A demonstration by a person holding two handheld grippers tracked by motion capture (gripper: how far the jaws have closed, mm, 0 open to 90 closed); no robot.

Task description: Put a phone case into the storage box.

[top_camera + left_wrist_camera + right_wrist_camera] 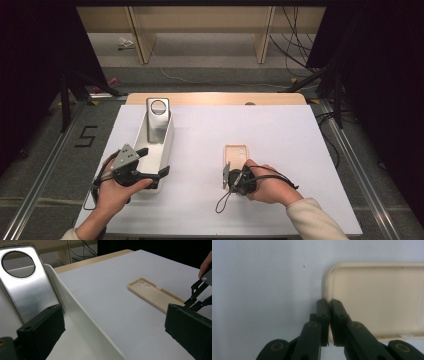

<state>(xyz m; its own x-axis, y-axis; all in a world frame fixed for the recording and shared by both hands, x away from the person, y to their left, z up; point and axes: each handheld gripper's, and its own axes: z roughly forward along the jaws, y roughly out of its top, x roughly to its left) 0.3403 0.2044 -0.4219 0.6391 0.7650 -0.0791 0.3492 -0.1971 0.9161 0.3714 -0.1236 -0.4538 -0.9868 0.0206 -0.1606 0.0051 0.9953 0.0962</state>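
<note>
Your right claw (329,305) is pinched on the near rim of the beige case (377,297), which lies flat on the white desk (280,135) (camera holes at its far end). Your left claw (152,165) stands wide over the white tray's (167,142) near end, holding nothing; a silver case (158,120) leans inside.

Beige phone case (382,302) cut off rightward

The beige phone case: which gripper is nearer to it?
Right. The right gripper is shut on the near rim of the beige phone case; the left gripper stands open over the white tray, well aside.
</note>
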